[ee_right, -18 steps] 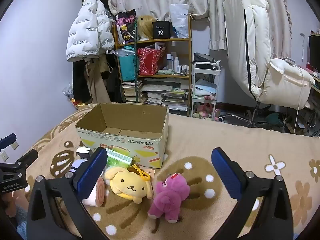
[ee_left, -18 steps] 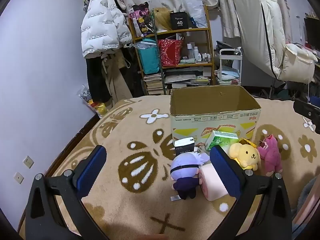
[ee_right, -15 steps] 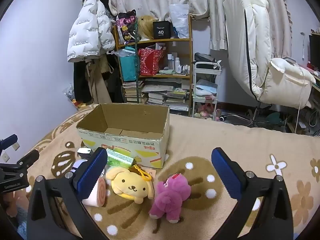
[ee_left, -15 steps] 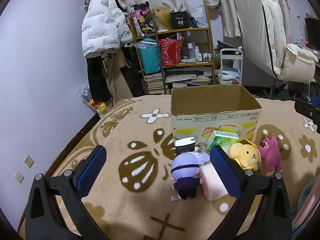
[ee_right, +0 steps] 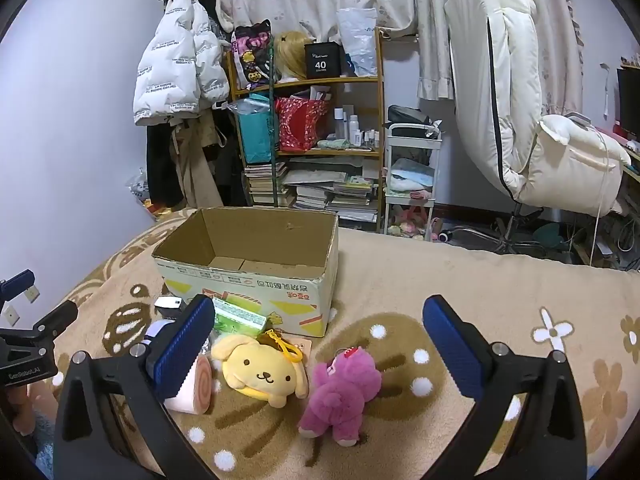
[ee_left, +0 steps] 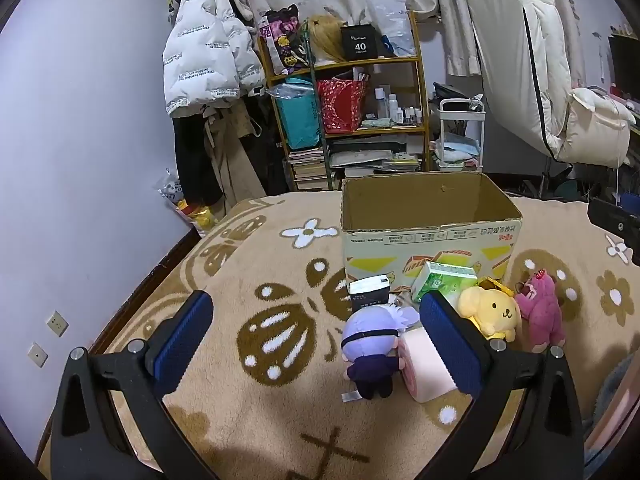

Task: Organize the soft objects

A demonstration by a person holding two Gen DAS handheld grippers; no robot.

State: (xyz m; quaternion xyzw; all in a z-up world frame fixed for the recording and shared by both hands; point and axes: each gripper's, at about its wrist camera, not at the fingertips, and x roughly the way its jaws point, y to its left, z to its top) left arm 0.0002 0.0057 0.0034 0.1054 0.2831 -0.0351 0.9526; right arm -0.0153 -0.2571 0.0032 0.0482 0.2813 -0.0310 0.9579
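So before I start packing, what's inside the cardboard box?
The cardboard box looks empty: only bare flaps on its floor show in the right wrist view. The strip just behind its near wall is hidden.

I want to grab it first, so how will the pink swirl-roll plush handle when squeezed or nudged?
The pink roll plush looks soft, so it will probably squash between the pads. It lies on its side, round, so a nudge might roll it, though the fuzzy blanket should slow that. Probably light.
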